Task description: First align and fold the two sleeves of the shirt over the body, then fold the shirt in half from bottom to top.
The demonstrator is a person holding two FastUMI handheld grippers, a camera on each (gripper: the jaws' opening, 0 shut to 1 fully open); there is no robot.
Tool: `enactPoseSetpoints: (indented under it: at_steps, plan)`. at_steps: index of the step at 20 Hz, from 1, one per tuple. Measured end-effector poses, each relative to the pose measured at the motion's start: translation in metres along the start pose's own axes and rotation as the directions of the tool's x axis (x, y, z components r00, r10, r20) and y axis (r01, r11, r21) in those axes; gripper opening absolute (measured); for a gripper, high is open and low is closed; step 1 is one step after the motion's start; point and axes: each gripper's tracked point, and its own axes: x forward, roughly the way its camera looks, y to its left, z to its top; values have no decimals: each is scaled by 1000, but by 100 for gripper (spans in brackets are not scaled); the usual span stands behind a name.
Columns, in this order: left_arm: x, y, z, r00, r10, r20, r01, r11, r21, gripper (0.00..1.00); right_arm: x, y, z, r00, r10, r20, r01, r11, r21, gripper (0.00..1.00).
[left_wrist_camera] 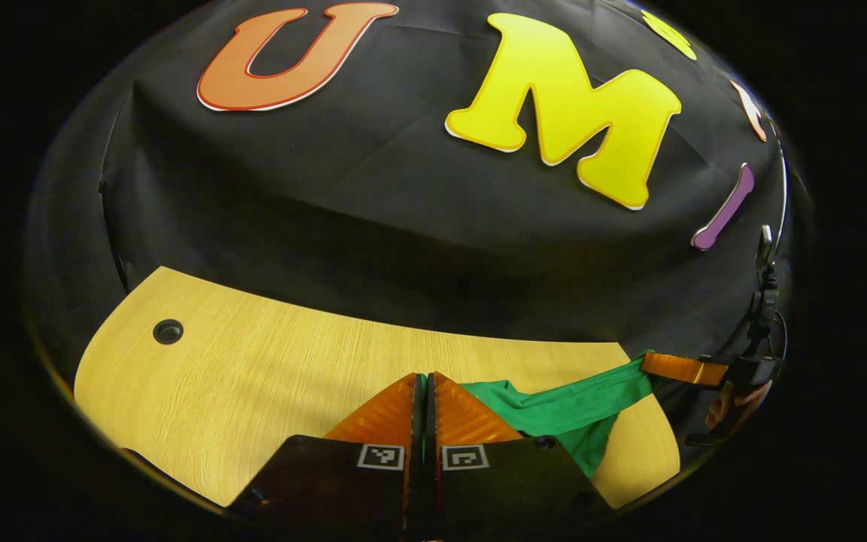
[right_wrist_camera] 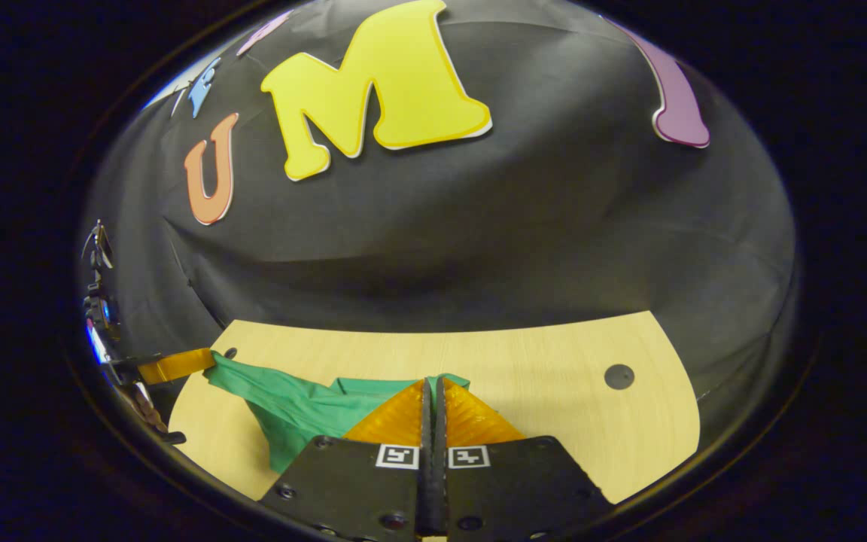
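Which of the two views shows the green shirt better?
The right gripper view shows the shirt better: a longer stretch of cloth hangs between both grippers above the table. The left gripper view shows a smaller part of the shirt, beside its own fingers.

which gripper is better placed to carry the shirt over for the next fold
Neither alone, probably: left gripper and right gripper each pinch the green shirt, stretched between them above the table.

A pale wood-grain bench [left_wrist_camera: 268,376] with a round dark cable hole [left_wrist_camera: 168,331] stands before a creased black cloth wall [left_wrist_camera: 373,196], lit from above.
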Motion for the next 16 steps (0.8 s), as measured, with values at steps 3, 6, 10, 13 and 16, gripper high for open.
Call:
enactPoseSetpoints:
  at_steps: [3,6,10,13,16]
  plan:
    - [29,12,-18,999,39,-29,-39,999,10,6,30,1,-7,1000,8,6,-8,1000,-2,0]
    - [44,28,-40,991,113,-77,-113,994,1,17,49,-1,-27,1000,-3,-26,3,1000,-4,22]
    - [33,34,-23,985,174,-17,-174,984,22,100,39,-8,-15,997,-61,54,64,996,-66,81]
    - [11,27,-7,981,191,37,-192,981,25,100,18,-4,3,990,-80,118,91,991,-94,92]
    - [-18,16,20,974,204,100,-209,977,41,100,-16,10,25,980,-71,186,94,989,-118,97]
